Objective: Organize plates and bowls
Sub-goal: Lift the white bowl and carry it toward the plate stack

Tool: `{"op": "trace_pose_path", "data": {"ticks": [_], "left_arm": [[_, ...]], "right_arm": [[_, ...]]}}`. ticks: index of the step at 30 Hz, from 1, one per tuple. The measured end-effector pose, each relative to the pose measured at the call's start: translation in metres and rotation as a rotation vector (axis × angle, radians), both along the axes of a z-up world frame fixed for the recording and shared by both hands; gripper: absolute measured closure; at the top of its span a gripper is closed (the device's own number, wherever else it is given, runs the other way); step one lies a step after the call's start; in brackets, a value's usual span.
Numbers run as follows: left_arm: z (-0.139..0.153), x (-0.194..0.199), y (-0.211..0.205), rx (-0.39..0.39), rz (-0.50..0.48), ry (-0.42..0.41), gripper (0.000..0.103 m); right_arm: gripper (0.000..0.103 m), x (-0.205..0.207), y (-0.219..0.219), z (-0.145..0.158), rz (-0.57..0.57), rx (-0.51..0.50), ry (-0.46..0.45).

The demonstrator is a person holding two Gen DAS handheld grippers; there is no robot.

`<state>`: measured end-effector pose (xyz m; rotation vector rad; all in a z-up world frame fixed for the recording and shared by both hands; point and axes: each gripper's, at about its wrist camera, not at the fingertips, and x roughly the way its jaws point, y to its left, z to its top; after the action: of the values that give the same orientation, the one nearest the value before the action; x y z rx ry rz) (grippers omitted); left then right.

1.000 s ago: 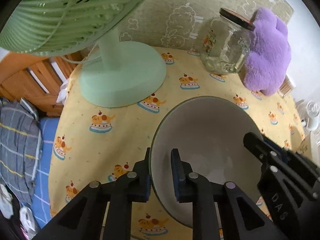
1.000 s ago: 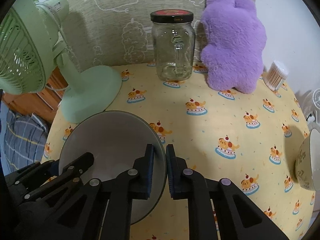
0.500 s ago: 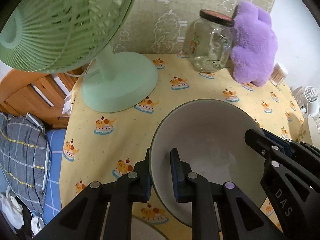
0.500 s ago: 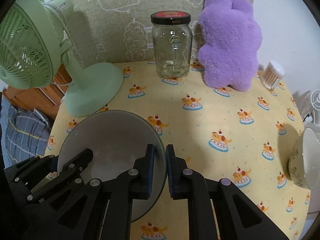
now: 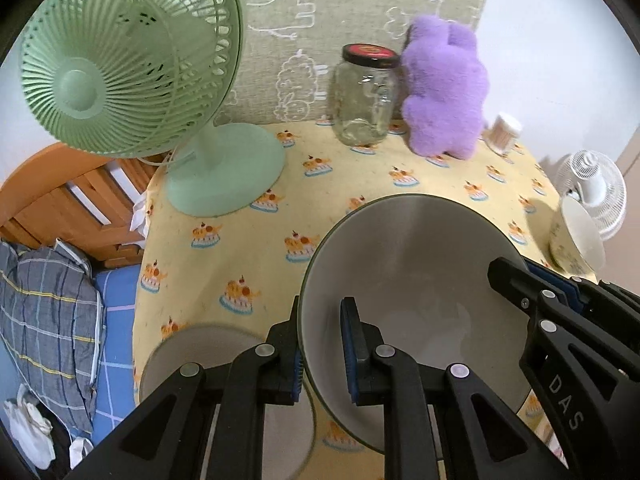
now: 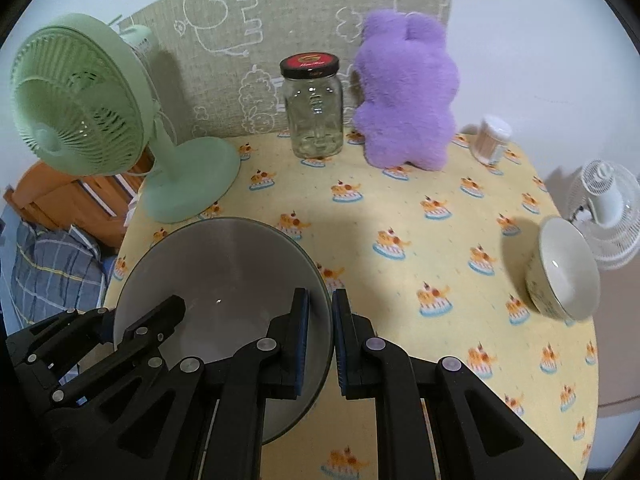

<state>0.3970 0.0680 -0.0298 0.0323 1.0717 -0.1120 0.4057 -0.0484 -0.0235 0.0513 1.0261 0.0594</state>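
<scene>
- Left wrist view: the wide grey ceramic bowl has risen off the yellow patterned tablecloth; a second grey dish now shows near-left. The left gripper pinches the bowl's left rim.
- Right wrist view: the right gripper clamps its right rim; keep both level while carrying.

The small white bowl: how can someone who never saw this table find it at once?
Start at the round table with the yellow cloth. Go to its right edge, in front of the white fan. The small white bowl stands there alone, glossy and patterned outside, far smaller than the grey bowl.
</scene>
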Motion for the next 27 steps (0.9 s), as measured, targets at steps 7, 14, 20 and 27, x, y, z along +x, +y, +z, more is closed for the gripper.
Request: {"op": "trace_pose_path", "data": {"ticks": [7,14,20,27], "left_arm": [[0.008,-0.054,-0.005,-0.02,-0.043,0.003,0.089],[0.011,-0.105,-0.011,-0.022,-0.089,0.005,0.089],[0.01,-0.143,-0.012,-0.022,-0.119,0.009,0.09],[-0.003,-0.175,-0.011,-0.022,-0.087,0.046,0.089]], "right_arm": [[0.088,-0.062,-0.008,0.01,-0.051,-0.009,0.005],[0.088,-0.125,-0.012,0.015,-0.099,-0.026,0.017],[0.088,-0.169,-0.011,0.015,-0.129,-0.031,0.021],[0.088,-0.203,-0.012,0.003,-0.114,-0.021,0.041]]}}
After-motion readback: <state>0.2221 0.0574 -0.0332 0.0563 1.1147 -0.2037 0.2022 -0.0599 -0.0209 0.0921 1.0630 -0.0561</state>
